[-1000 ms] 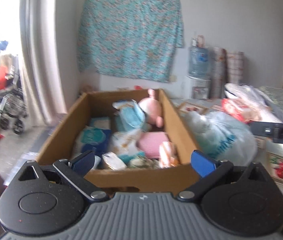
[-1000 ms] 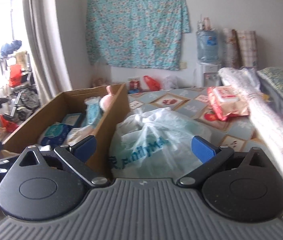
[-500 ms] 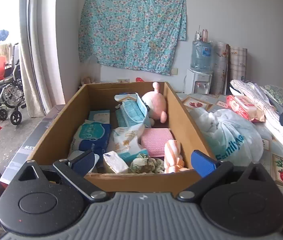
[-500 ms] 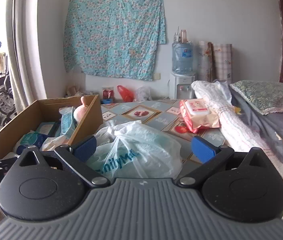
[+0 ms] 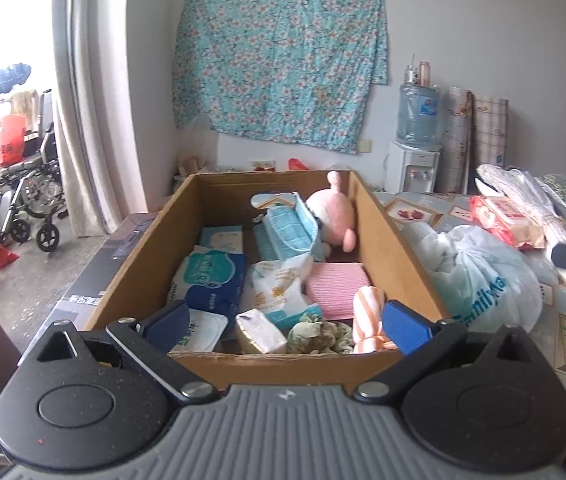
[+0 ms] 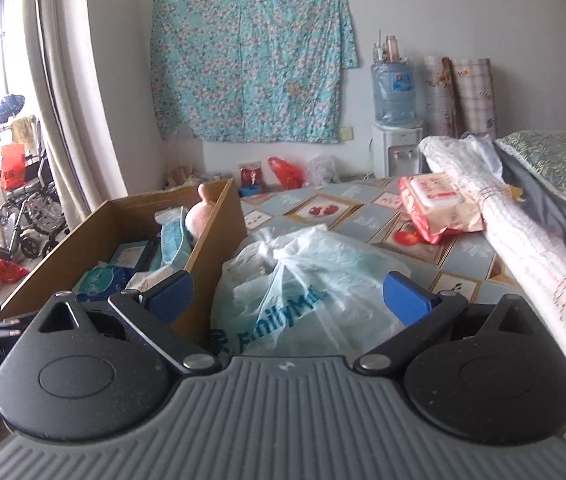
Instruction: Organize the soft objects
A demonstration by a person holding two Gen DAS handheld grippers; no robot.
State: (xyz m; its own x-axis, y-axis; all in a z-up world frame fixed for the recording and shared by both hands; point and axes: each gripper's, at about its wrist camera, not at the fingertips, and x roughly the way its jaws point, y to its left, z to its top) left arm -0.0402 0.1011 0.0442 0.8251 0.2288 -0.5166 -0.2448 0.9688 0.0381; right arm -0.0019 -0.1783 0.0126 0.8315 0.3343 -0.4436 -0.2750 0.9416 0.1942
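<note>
A cardboard box (image 5: 401,240) holds several soft things: a pink plush toy (image 5: 333,216), a blue tissue pack (image 5: 211,280), a pink cloth (image 5: 337,286), a striped orange roll (image 5: 369,312). My left gripper (image 5: 285,326) is open and empty over the box's near edge. My right gripper (image 6: 289,296) is open and empty just in front of a tied translucent plastic bag (image 6: 311,280) that lies right of the box (image 6: 219,224). The bag also shows in the left wrist view (image 5: 479,276).
A red-and-white wipes pack (image 6: 435,204) lies on the patterned mat (image 6: 367,220), next to a rolled white blanket (image 6: 523,248) and grey bedding. A water dispenser (image 6: 395,120) stands at the back wall. A wheelchair (image 5: 31,200) stands left by the curtain.
Both views have shifted and steadied. The left gripper sits a little higher over the box. The right gripper has moved closer to the plastic bag. Both stay open.
</note>
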